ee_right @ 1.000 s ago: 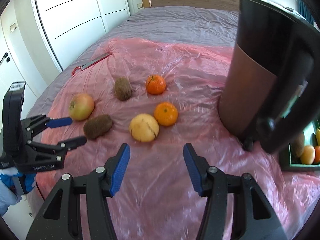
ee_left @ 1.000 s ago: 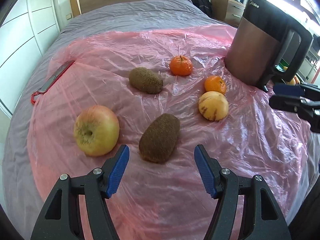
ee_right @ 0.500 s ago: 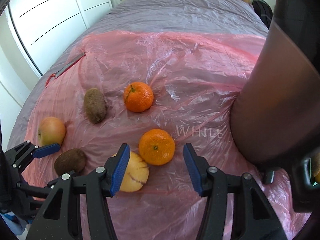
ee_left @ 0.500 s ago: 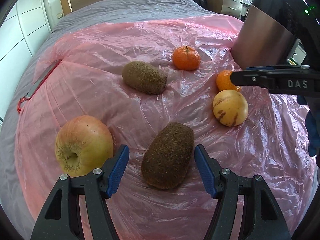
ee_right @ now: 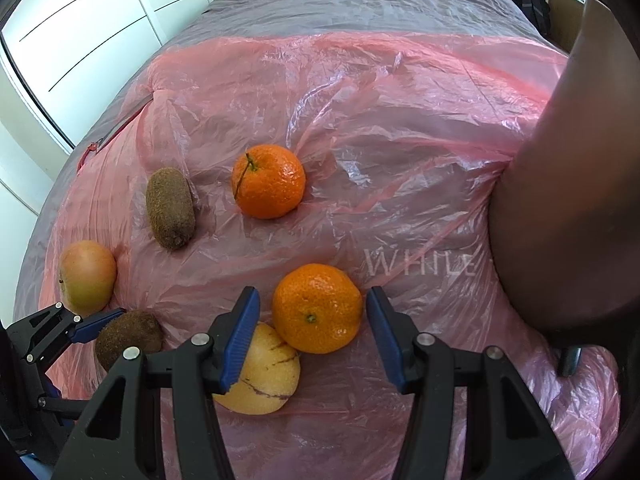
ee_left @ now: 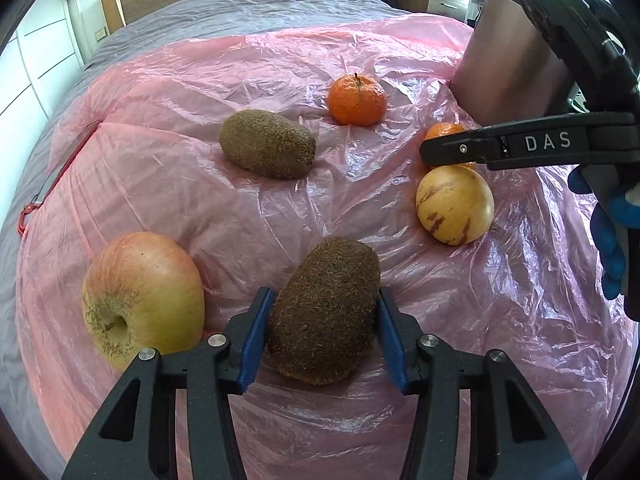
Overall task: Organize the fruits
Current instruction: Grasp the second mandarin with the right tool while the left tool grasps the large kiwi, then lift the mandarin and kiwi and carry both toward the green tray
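Kiwi (ee_left: 324, 312), lower centre of left view, sits between left gripper (ee_left: 323, 334) fingers, which touch or nearly touch its sides; grip not confirmed. Right gripper (ee_right: 308, 330) is spread around tangerine (ee_right: 317, 308), gaps both sides. Risk: yellow fruit (ee_right: 260, 372) touching the tangerine gets shoved; slick plastic sheet (ee_right: 400, 160) on bed lets fruit roll.

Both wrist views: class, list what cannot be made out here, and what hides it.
- Left wrist view: the near tangerine is mostly behind the right gripper.
- Right wrist view: the yellow fruit is partly behind the right gripper's finger.
- Both views: the kettle is cut off by the edge.
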Demonstrator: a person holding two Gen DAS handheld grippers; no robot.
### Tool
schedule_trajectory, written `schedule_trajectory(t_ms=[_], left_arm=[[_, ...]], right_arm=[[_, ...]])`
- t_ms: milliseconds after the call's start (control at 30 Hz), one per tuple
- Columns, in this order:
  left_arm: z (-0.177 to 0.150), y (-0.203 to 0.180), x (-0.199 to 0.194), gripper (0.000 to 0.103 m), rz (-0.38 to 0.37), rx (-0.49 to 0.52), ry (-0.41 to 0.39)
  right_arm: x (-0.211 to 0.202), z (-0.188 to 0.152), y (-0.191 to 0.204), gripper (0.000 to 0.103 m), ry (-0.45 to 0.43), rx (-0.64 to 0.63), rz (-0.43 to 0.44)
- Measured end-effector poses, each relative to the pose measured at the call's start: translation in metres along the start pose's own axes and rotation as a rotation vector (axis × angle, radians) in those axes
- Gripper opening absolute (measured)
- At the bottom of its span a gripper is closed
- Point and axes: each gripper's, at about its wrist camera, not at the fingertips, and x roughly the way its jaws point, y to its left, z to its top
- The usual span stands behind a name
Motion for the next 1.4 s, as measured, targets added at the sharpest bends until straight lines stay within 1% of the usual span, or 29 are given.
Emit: schedule_trajectory(t_ms=[67,233,300,433,567,933,1200,1400], left_arm=[[0.002,0.002,0.002,0.045,-0.009,-0.01,0.005],[0.003,-0.001,0.005,0.045,0.005,0.011,0.015],[0.003,-0.002,0.004,0.044,0.009,0.011,0.01],[0.002,-0.002,0.002,0.044,0.012,0.0,-0.005],[-0.001,-0.001,-0.005,0.044,0.012,-0.015,-0.022],[-0.007,0.011,-0.027,0.043,-0.015,-0.096,-0.066],[-0.012,0.012,-0.054,0.043,-0.02,-0.145,-0.097],[-0.02,0.006,-0.078,0.043,-0.016,-0.183,-0.122]], right_arm=[[0.002,0.0,-0.002,0.086,0.009,0.015,0.008],[0.012,0.002,-0.009,0.077,0.047,0.083,0.051],[0.014,0.003,-0.012,0.065,0.056,0.102,0.056],[0.013,0.002,-0.016,0.064,0.062,0.118,0.083],[0.007,0.003,-0.017,0.063,0.052,0.116,0.09],[-0.027,0.01,0.002,0.063,-0.046,0.011,0.053],[-0.054,-0.004,0.02,0.063,-0.081,-0.083,0.078],[-0.076,-0.025,0.024,0.063,-0.091,-0.107,0.114]])
